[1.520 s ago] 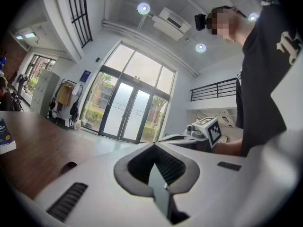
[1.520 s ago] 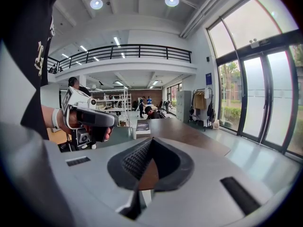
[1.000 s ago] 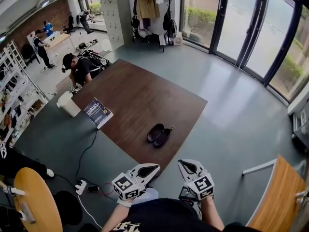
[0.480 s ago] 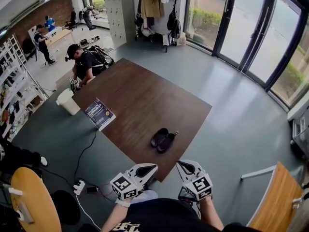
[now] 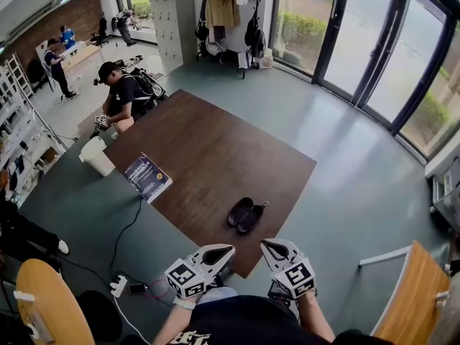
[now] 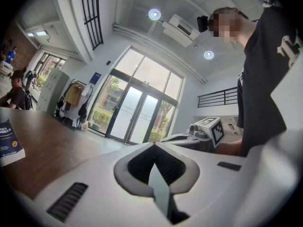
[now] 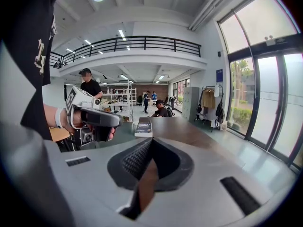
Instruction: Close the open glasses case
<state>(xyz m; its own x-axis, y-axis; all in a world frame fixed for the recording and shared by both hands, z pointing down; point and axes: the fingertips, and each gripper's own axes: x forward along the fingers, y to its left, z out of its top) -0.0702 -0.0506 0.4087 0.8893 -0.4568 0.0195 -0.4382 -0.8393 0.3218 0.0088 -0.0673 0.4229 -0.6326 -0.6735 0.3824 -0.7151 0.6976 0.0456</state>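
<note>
Daylight floods in through tall glass doors (image 5: 359, 42); round ceiling lamps (image 6: 154, 14) glow overhead. Shadows stay soft. Fisheye distortion bends every edge, and the near jaws blur in both gripper views.

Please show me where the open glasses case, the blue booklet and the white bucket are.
glasses case (image 5: 241, 211), head view, on its left half.
blue booklet (image 5: 147, 177), head view, on the middle of its cover.
white bucket (image 5: 98, 161), head view, on its side wall.

From the left gripper (image 5: 226, 250) and right gripper (image 5: 267, 244) at the near corner, the way across the bench (image 5: 208, 149) to the open glasses case (image 5: 246, 215) is bare wood. A book (image 5: 147, 177) lies well off at the left edge; a person (image 5: 123, 98) leans at the far corner.
</note>
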